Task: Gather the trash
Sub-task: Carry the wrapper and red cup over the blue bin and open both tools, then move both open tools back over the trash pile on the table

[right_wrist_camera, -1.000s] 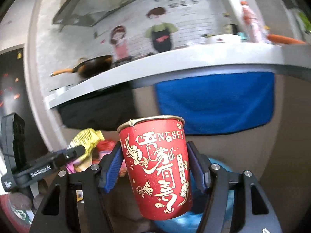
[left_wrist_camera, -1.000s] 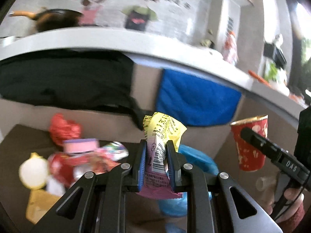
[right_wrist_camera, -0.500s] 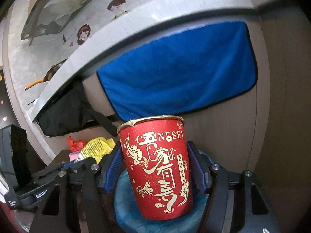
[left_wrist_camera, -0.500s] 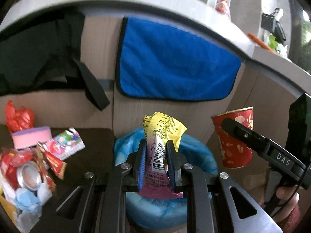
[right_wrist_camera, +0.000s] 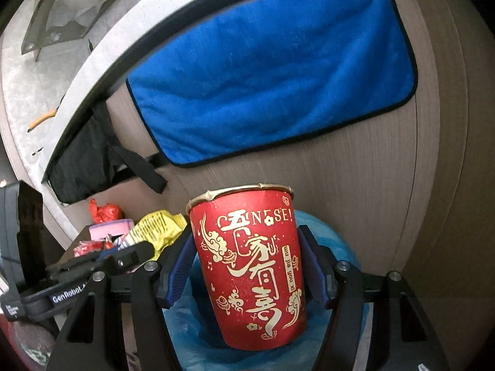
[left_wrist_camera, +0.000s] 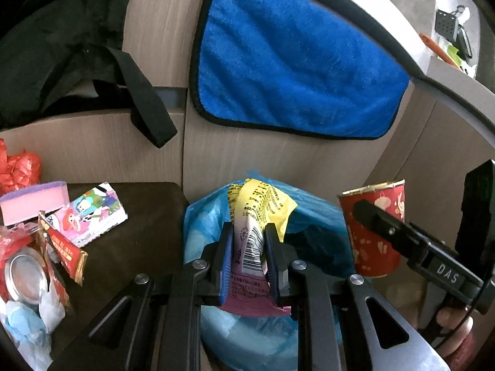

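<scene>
Above blue-lined bin (left_wrist_camera: 312, 216): wrapper (left_wrist_camera: 260, 204), cup (right_wrist_camera: 250, 266).

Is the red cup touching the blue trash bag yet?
Cannot tell. In the right wrist view the right gripper holds the red cup over the blue trash bag, but the cup hides its own bottom, so no gap or contact shows.
</scene>
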